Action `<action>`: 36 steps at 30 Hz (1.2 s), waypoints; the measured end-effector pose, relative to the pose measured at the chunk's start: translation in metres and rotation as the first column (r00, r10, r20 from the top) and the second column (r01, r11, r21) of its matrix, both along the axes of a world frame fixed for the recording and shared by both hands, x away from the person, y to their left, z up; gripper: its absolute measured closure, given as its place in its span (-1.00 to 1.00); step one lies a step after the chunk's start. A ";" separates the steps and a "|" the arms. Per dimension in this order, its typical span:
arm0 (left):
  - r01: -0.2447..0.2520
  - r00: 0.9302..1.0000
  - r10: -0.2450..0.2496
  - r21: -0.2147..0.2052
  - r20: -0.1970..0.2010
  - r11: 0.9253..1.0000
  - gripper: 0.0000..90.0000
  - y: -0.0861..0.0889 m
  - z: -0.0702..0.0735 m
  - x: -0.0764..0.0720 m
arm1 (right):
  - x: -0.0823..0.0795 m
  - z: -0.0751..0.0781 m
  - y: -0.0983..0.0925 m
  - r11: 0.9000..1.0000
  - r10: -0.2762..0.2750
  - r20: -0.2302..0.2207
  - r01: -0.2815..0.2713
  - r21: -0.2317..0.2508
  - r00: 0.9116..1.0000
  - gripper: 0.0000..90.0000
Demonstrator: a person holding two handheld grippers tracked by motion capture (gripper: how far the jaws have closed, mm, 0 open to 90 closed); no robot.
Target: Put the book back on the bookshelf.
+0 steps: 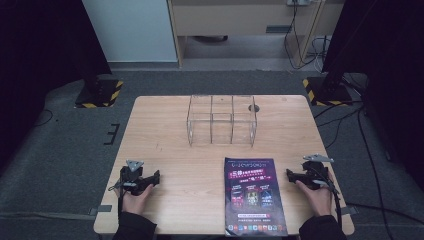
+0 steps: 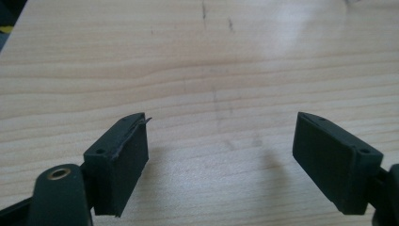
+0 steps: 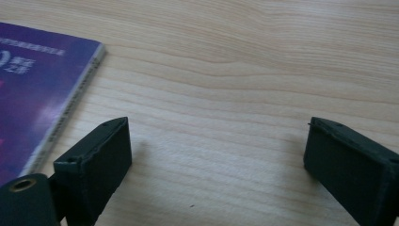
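A purple magazine [image 1: 255,196] is seen lying flat at the lower centre-right of the wooden table [image 1: 165,135], below a clear divided box [image 1: 222,120]. The right gripper [image 1: 291,174], just beside it, and the left gripper [image 1: 156,176], at lower left, are held wide open and empty.
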State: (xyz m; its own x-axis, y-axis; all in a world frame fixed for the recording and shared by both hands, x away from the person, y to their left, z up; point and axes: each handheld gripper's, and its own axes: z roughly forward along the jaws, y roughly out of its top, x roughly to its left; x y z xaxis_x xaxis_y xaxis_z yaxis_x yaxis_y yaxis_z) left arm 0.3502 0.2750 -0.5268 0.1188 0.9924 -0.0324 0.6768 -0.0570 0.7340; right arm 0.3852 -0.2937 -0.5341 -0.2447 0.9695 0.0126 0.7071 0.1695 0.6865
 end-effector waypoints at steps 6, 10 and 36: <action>0.022 0.998 -0.019 -0.055 0.063 0.998 -0.55 -0.005 0.011 -0.008 | -0.002 0.005 0.002 1.000 0.020 -0.015 -0.020 0.014 1.000 -0.85; 0.038 0.996 -0.031 -0.078 0.081 0.996 -0.52 -0.010 0.015 -0.011 | -0.007 0.009 0.000 0.999 0.019 0.000 -0.019 0.029 1.000 -0.85; 0.221 0.969 -0.203 -0.125 0.138 0.967 -0.50 -0.079 0.032 -0.024 | -0.034 0.030 0.029 0.981 0.158 0.090 -0.167 0.099 0.983 -0.79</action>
